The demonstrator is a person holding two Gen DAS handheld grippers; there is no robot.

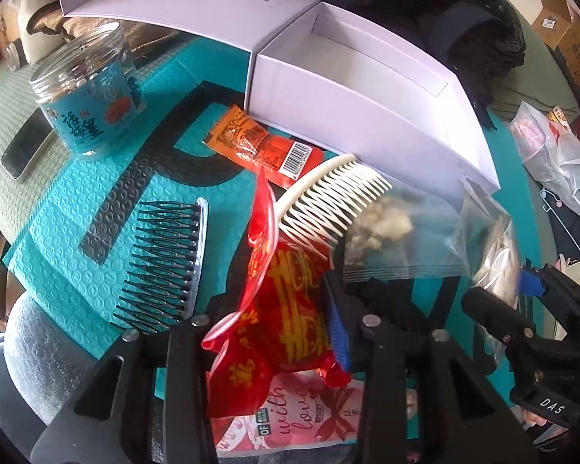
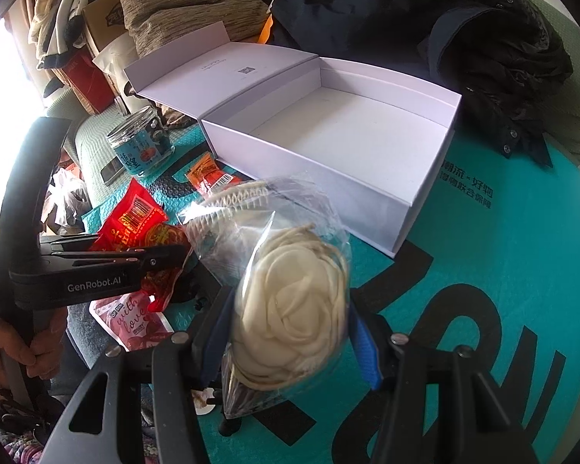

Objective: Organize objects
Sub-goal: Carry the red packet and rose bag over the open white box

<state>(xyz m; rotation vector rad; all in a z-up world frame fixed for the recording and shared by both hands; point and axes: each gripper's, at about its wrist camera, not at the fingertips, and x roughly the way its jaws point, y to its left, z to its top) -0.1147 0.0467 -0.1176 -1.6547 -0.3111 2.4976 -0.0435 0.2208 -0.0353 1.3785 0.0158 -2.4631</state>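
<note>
My left gripper [image 1: 274, 321] is shut on a red snack packet [image 1: 286, 301], held just above the teal mat; it also shows in the right wrist view [image 2: 174, 259]. My right gripper [image 2: 290, 328] is shut on a clear bag with a cream rose-shaped item [image 2: 294, 309], lifted in front of the open white box [image 2: 367, 201]. The box [image 1: 367, 127] looks empty inside. A white comb [image 1: 328, 201], a black comb [image 1: 162, 266], an orange packet [image 1: 263, 143], a pink packet [image 1: 290, 413] and a clear jar with a blue label [image 1: 89, 96] lie on the mat.
A phone [image 1: 23, 147] lies left of the jar. The box lid [image 1: 189, 4] folds open to the back left. Dark clothing [image 2: 464, 31] is heaped behind the box. A plastic bag [image 1: 553, 154] sits at the right.
</note>
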